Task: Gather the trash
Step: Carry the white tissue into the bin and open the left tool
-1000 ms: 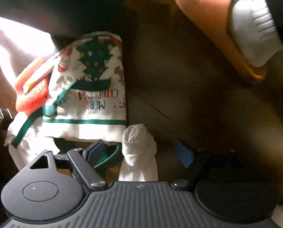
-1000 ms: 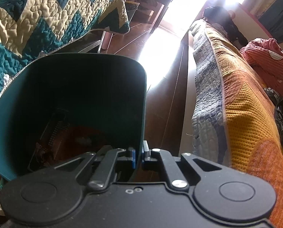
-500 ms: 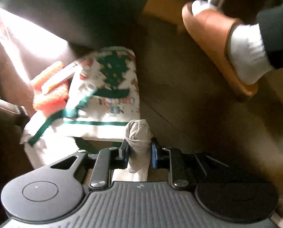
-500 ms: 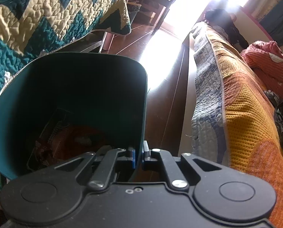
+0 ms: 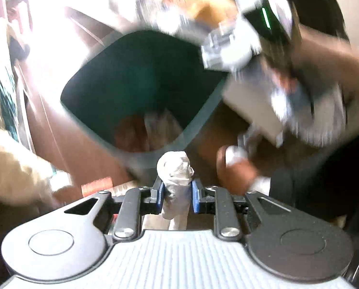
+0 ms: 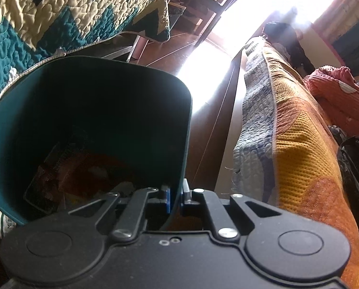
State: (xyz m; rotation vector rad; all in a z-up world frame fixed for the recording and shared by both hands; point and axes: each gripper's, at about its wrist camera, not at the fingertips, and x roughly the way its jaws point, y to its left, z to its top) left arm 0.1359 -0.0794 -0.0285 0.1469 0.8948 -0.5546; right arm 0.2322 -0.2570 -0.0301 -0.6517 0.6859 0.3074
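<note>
Showing the left gripper [image 5: 177, 196] pinching a soft, light crumpled white tissue wad [image 5: 175, 168] mid-body; right gripper [image 6: 176, 198] clamps the stiff dark-green plastic bin's rim [image 6: 185, 130].

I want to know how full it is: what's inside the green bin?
The green bin holds reddish and pale crumpled trash at the bottom, a dark flat wrapper against one wall. Its shadowed walls and near rim hide the rest.

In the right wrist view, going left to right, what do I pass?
Teal zigzag quilt → green trash bin, its rim clamped in the right gripper → sunlit wooden floor → orange and grey bedspread → red blanket.
</note>
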